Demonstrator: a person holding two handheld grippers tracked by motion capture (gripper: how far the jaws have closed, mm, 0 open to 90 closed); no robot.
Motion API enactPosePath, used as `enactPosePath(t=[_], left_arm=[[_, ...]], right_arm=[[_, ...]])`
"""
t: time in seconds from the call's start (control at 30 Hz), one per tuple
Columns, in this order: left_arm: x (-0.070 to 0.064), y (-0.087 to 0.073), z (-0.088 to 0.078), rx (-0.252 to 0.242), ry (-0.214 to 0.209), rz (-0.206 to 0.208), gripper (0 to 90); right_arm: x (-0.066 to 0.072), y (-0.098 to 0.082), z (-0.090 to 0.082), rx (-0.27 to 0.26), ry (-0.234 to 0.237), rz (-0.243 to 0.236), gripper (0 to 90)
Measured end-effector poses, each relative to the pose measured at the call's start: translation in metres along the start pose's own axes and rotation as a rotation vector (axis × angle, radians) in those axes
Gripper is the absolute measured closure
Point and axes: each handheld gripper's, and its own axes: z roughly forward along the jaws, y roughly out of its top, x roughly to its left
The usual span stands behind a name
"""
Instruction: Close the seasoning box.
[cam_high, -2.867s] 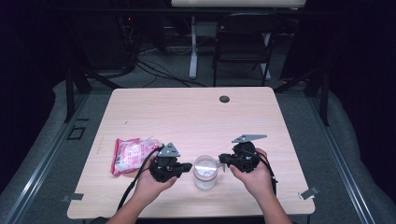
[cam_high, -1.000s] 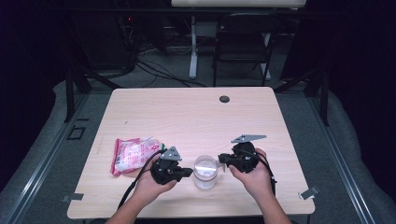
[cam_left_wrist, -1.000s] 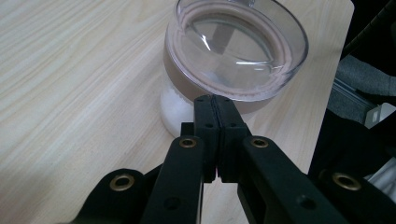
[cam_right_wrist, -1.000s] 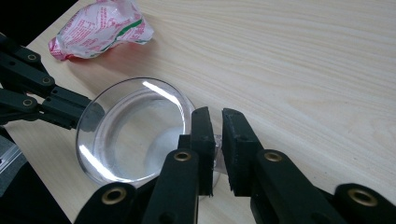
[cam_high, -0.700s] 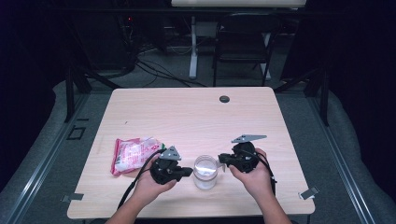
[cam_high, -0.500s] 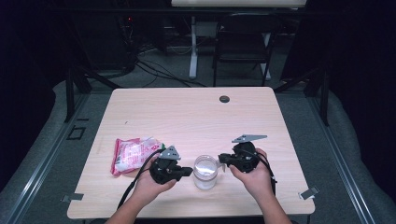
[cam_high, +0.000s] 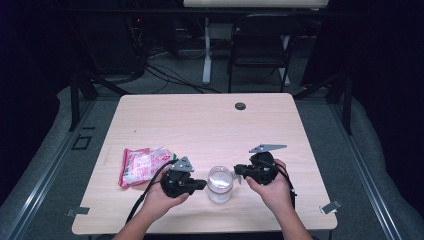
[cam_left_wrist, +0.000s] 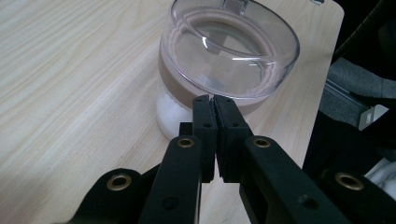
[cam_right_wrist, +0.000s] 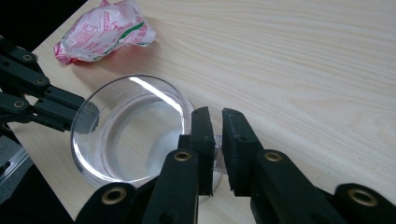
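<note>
The left claw (cam_high: 202, 184) has edged slightly closer to the clear jar (cam_high: 220, 183).

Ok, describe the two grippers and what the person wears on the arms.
Both the left gripper and right gripper are black, each with two flat black jaws on arms with brass rivets. Each carries a grey three-cornered plate and trails a black cable. The forearms are bare, no sleeves visible.

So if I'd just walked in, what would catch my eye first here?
Probably the clear jar near the table's front edge, with white stuff at its bottom. A left hand-held gripper and a right hand-held gripper close in on it from either side. To the left lies a crumpled red-and-white packet on the pale wooden table.
</note>
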Motion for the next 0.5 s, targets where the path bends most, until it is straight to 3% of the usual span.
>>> enactPosePath(t=[0.5], left_arm=[[-0.0031,0.0019,-0.0027,-0.025,0.002,0.01,88.3]], right_arm=[[-0.0022,-0.0009,-0.0002,-0.008,0.0,0.005,83.2]])
